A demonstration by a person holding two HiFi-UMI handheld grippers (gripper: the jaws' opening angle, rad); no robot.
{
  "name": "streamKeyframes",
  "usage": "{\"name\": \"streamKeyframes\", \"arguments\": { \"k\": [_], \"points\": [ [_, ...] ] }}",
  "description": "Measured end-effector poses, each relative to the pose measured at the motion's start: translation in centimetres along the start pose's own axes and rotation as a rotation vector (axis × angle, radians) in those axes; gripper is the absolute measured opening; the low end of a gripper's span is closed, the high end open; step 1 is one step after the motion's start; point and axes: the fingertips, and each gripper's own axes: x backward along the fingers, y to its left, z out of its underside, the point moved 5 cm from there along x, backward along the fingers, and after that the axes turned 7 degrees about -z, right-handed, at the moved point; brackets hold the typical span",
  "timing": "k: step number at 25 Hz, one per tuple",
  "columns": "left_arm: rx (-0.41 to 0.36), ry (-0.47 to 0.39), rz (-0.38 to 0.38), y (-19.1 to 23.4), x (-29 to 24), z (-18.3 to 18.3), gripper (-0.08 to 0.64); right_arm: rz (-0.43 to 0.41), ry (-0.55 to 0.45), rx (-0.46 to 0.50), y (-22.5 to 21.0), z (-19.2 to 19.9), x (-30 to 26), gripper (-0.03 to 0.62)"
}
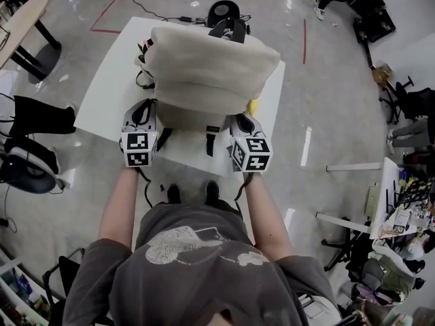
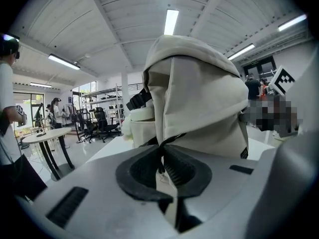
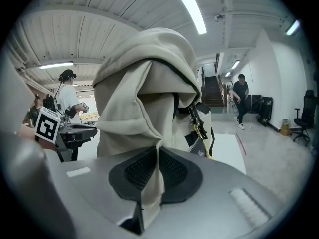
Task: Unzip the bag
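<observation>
The person's grey shirt (image 1: 197,263) fills the bottom of the head view, with both bare forearms reaching forward. Each hand carries a gripper topped by a marker cube.

The left gripper (image 1: 141,117) sits at the bag's near left corner. In the left gripper view, the left gripper (image 2: 164,169) has its jaws nearly together, with the pads pinching a thin black pull (image 2: 161,152). The pull runs up to a dark seam line on the bag (image 2: 199,98).

The right gripper (image 1: 243,122) sits at the near right corner. In the right gripper view, the right gripper (image 3: 157,167) also has its jaws nearly closed. They are clamped on a fold of the bag (image 3: 139,98), and the cream cloth hangs down between the pads.

The bag (image 1: 211,66) is cream and bulky. It lies in the middle of a white table (image 1: 109,94) directly in front of the person, with its near edge touching both grippers. A black strap (image 1: 213,138) hangs from that edge between the grippers, and a yellow tag (image 1: 253,106) shows just beside the right gripper.

Past the table lies a grey floor (image 1: 326,107) marked with red tape lines (image 1: 304,41). The left gripper view shows a round table (image 2: 47,136) and office chairs (image 2: 102,123) farther off. A person (image 3: 240,101) stands far off in the right gripper view.
</observation>
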Motion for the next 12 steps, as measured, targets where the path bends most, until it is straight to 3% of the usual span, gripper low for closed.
{"name": "streamKeyframes", "arguments": {
  "k": [5,12],
  "points": [
    [0.017,-0.006,0.021,-0.1,0.1,0.1,0.036,0.029,-0.005,-0.003,0.3,0.0,0.2,0.020],
    [-0.037,-0.005,0.107,-1.9,0.2,1.1,0.064,0.104,-0.041,-0.027,0.8,0.3,0.4,0.035]
  ]
}}
